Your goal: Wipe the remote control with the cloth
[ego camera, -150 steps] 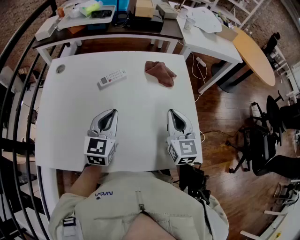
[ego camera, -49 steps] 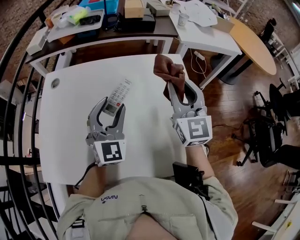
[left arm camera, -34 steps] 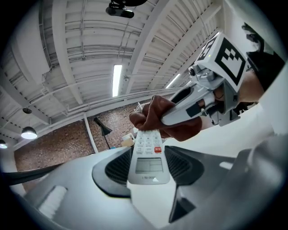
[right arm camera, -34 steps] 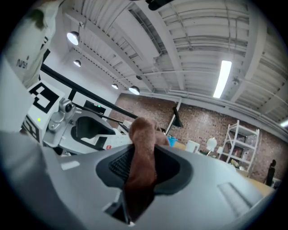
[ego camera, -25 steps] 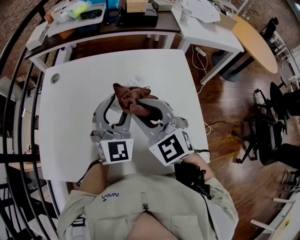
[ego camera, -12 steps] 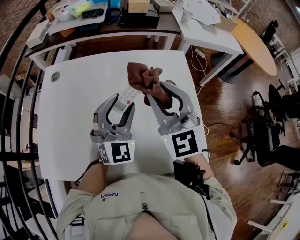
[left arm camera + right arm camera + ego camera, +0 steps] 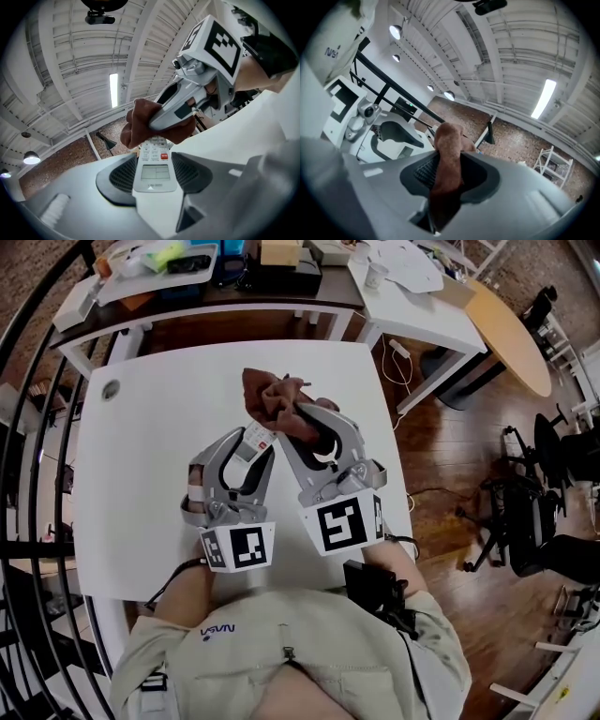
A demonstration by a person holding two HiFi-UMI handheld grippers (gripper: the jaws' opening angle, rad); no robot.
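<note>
Place: an open-plan office or lab workspace, as far as I can tell.
My landmark: the white table (image 7: pixel 131 474) I work at.
Beyond the table: a cluttered desk (image 7: pixel 281 292) with trays and boxes.
Right of the table: wood floor (image 7: pixel 450 446), black office chairs (image 7: pixel 527 514), a round wooden table (image 7: pixel 511 338).
Left of the table: a black metal railing (image 7: pixel 39 304).
Above the table: a ribbed ceiling (image 7: pixel 70 56) with a strip light (image 7: pixel 114 89); a brick wall (image 7: pixel 520 138) behind.
</note>
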